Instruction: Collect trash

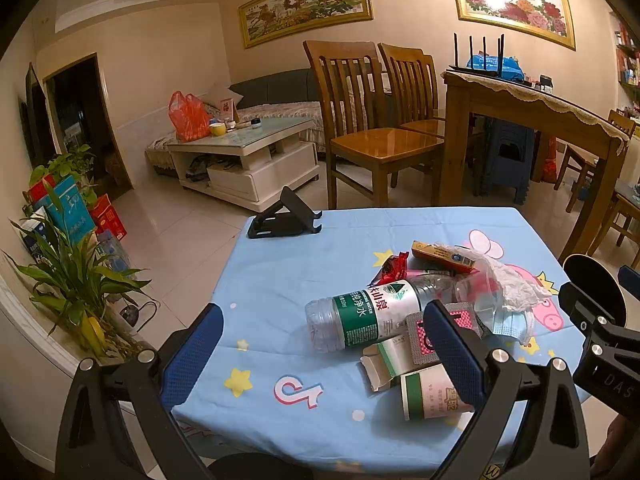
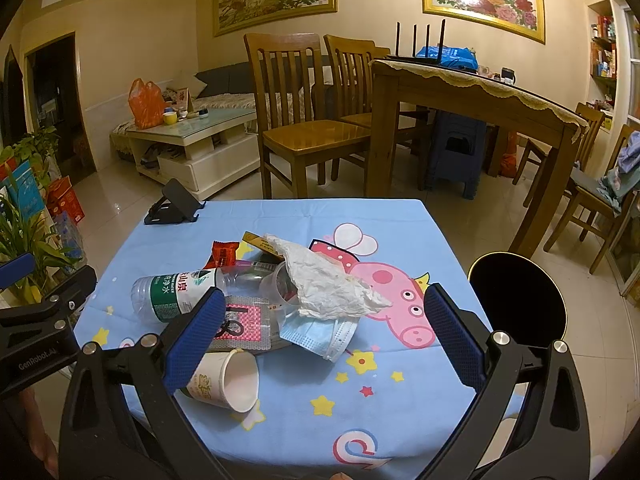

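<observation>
A pile of trash lies on the blue cartoon tablecloth (image 1: 288,280) (image 2: 400,224). It holds an empty water bottle with a green label (image 1: 360,316) (image 2: 176,290), a paper cup on its side (image 1: 432,396) (image 2: 228,380), a crumpled tissue (image 1: 512,280) (image 2: 328,280), a blue face mask (image 2: 320,334), a red wrapper (image 1: 394,268) (image 2: 224,254), a yellow box (image 1: 440,256) and a torn carton (image 1: 386,364). My left gripper (image 1: 324,352) is open, above the near side of the pile. My right gripper (image 2: 320,336) is open, straddling the mask and cup.
A black phone stand (image 1: 284,220) (image 2: 174,204) sits at the table's far left corner. A round black bin (image 2: 516,300) (image 1: 596,284) stands to the right of the table. Wooden chairs (image 2: 300,120) and a dining table (image 2: 472,96) stand behind.
</observation>
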